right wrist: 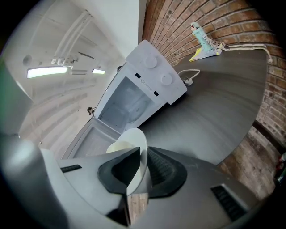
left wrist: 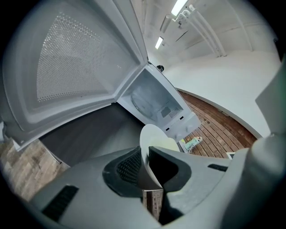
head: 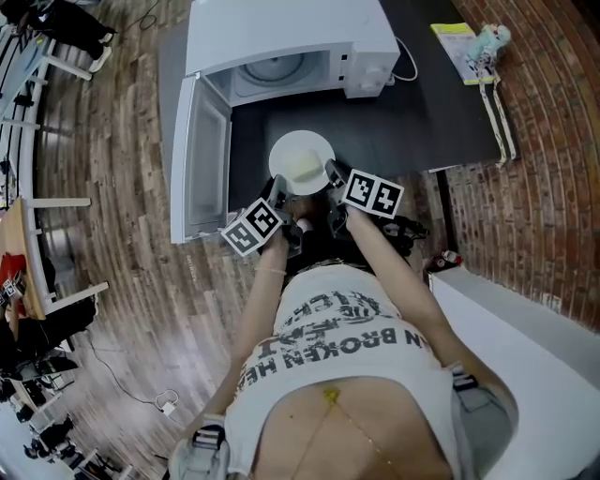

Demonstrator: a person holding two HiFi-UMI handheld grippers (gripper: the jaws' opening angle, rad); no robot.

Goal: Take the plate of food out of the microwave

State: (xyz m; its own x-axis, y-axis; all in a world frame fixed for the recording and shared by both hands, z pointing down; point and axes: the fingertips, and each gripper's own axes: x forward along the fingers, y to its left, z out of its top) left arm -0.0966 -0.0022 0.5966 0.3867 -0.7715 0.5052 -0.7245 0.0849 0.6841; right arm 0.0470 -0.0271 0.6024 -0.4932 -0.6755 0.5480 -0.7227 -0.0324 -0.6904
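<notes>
Pinching opposite rims, the left gripper [head: 278, 190] and right gripper [head: 331, 173] had jaws closed on the plate [head: 296, 152], presumably so its food [head: 306, 169] sat level. It was already outside the open microwave [head: 281, 42].

Here we are in what looks like an office or studio workroom, not a home kitchen; a white microwave [head: 281, 37] sits with its door open on a plain dark table [head: 422, 112]; a red brick wall [head: 553, 187] runs down the right side; a wood-plank floor [head: 122, 281] lies underfoot, with a loose cable [head: 164, 403] and plug trailing across it; off to the left, white-framed desks [head: 56, 202] are crowded together; overhead, long strip lights [left wrist: 178, 6] and bare pipes [left wrist: 210, 36] line a white ceiling; a toy figure [head: 489, 42] and a yellow leaflet [head: 455, 47] lie at the table's far corner.
</notes>
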